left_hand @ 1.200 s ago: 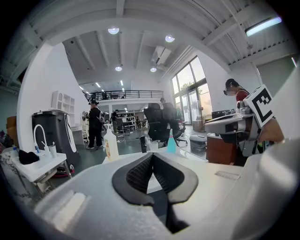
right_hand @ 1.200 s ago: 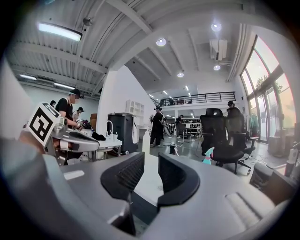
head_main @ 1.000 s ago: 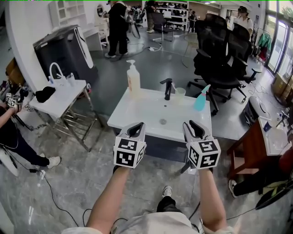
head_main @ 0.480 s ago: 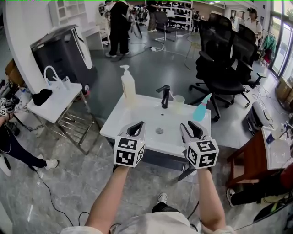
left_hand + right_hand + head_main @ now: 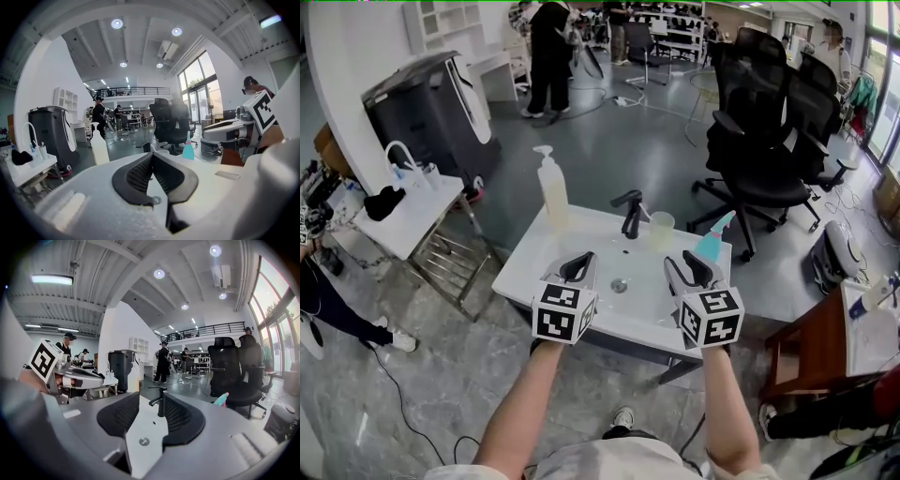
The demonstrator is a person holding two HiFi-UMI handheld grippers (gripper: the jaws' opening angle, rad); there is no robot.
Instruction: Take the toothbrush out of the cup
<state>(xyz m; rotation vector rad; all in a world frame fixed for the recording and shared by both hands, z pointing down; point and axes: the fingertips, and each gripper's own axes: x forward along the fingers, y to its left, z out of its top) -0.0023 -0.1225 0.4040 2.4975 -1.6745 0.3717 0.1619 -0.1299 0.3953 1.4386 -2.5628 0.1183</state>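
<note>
A soap dispenser [image 5: 551,187] stands at the rear left corner of the white sink counter [image 5: 534,261].

The left tool [image 5: 581,261] is held over the front edge of the counter, left of the drain [image 5: 619,284]. In the left gripper view its jaws are closed, pad tips meeting, with nothing between them.

The black faucet [image 5: 630,212] stands at the rear centre of the counter, behind the basin. The cup [image 5: 660,229], pale and translucent, stands just to the right of the faucet, on the rear edge. At this size a toothbrush cannot be made out in the cup.

The right tool [image 5: 686,262] is held over the front right part of the counter, well short of the cup. Its jaws stand wide apart and have just been opening. In the right gripper view, the gap frames the faucet and bare counter. No object sits between the pads.

A teal spray bottle [image 5: 712,240] stands at the rear right corner of the counter, near the cup but apart from it. Black office chairs [image 5: 769,122] stand on the floor behind it.
</note>
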